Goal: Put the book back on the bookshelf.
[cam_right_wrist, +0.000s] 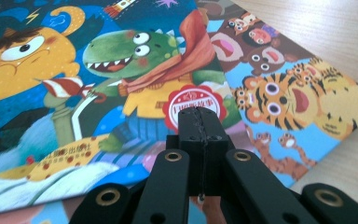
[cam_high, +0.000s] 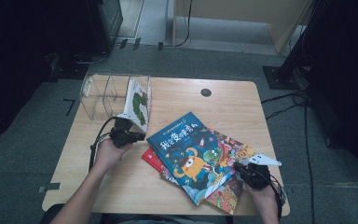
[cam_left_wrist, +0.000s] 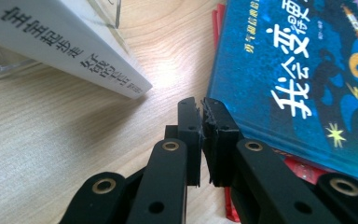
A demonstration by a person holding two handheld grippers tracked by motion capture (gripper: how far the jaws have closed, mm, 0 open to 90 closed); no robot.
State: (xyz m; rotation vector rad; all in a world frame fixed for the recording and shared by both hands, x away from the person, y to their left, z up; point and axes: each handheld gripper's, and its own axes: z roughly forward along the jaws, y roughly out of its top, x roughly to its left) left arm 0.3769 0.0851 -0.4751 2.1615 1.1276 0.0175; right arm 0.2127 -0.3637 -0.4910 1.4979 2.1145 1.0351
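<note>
From above I see my left gripper (cam_high: 129, 135) held near the front edge of the clear plastic organiser (cam_high: 103, 93) at the back left of the wooden surface (cam_high: 233, 105), just beside the white book (cam_high: 137, 103) that stands tilted in the organiser's right-hand compartment. In the left gripper view its jaws are closed almost together with nothing between them; they sit low over bare wood, with the white book's spine (cam_left_wrist: 70, 49) ahead to the left and the corner of the blue book (cam_left_wrist: 303, 74) to the right. That blue book (cam_high: 192, 151) lies flat on top of a loose pile in the middle of the surface, with a red book (cam_high: 152, 159) peeking out under its left edge and a tiger-patterned book (cam_high: 230, 149) fanned out under its right side. My right gripper (cam_high: 242, 168) is at the pile's near right corner; in the right gripper view its jaws are pressed fully together and empty, poised just over the blue book's cover (cam_right_wrist: 121, 84), with the tiger book (cam_right_wrist: 298, 107) to the right.
</note>
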